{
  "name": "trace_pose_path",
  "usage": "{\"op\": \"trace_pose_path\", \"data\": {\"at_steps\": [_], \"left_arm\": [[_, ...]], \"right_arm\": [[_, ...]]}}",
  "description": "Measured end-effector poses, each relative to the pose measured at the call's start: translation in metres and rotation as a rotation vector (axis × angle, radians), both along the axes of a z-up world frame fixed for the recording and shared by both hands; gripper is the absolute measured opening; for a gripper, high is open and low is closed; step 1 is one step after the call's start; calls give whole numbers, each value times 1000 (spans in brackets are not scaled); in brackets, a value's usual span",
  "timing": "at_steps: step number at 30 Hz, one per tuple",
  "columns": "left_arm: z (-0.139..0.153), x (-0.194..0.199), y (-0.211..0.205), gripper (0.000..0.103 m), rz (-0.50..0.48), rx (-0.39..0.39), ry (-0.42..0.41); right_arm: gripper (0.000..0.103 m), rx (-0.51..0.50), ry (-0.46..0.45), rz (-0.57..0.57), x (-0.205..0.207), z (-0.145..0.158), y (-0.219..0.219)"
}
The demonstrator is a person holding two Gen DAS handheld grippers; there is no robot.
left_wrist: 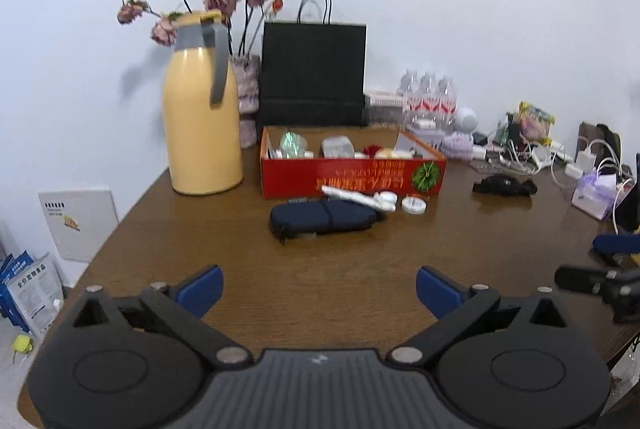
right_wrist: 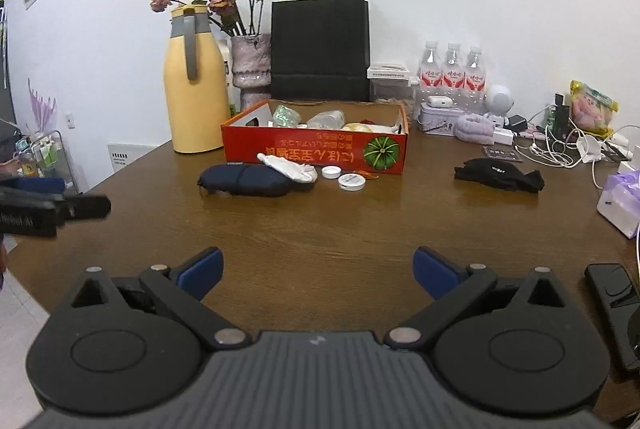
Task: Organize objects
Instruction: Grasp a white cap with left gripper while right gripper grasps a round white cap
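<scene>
Little of the organizing appears to be done. The red box [right_wrist: 316, 145], at twelve o'clock on the surface [right_wrist: 320, 229], already holds several small items, but a dark pouch [right_wrist: 244, 181], a white glove [right_wrist: 286, 165] and two round white lids [right_wrist: 351, 182] are left lying just in front of it, and a black strap [right_wrist: 498, 175] is seen apart at two o'clock. The left hand-held gripper [left_wrist: 319, 291] and the right hand-held gripper [right_wrist: 318, 271] are both spread wide, with nothing between the pads, well short of those things.
</scene>
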State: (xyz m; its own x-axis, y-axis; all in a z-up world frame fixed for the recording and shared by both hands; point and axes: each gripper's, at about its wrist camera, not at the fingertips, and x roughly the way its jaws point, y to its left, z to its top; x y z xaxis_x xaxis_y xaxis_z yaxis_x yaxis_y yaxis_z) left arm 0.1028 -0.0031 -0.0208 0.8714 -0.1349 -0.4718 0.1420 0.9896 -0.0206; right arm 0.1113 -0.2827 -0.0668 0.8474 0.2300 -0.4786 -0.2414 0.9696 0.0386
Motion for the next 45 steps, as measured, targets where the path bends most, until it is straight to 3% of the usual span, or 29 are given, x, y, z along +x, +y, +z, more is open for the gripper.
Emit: {"op": "trace_pose_path", "data": {"at_steps": [4,8,11,13,15,17,18,22,25,26,27,28,30,33,40,45], "left_arm": [[-11,33,-12,103,-71,-1,6],[-16,102,-35,101,-96,53,-11],[-13,162,-50,101,-155,59,-41],[-17,203,-59,100,-109,86,-33],[-25,238,-67,98,-32,121,-8],[-37,271,-70,96,-47,107,54],[-43,285,-70,88,-41,94,98],[-63,321,-66,84,55,49,218],[-71,323,-63,83,71,30,223],[-73,322,-61,68,57,27,218],[-74,320,-61,42,35,21,212],[-74,317,-61,31,6,0,202],[-67,308,-66,17,34,31,176],[-55,287,-71,12,63,63,127],[0,173,-52,5,4,-151,-11],[18,88,-23,5,-9,-241,-67]], "right_arm": [[103,-2,-4,-8,34,-6,-6],[103,26,-22,-2,107,-17,-5],[92,-7,-7,-33,174,-25,5],[88,-13,5,-66,212,-34,11],[84,-38,31,-78,242,-45,17],[83,-53,76,-50,266,-56,25],[78,-65,92,-40,276,-62,29],[67,-90,155,-49,299,-81,38],[59,-19,165,-53,304,-90,31],[47,-8,156,-56,304,-90,28],[40,9,157,-53,304,-90,27],[40,17,162,-53,304,-90,27],[40,3,156,-47,299,-90,30],[39,15,127,-50,279,-84,29],[39,84,20,-18,197,-47,18],[40,159,-28,-6,128,-33,6]]}}
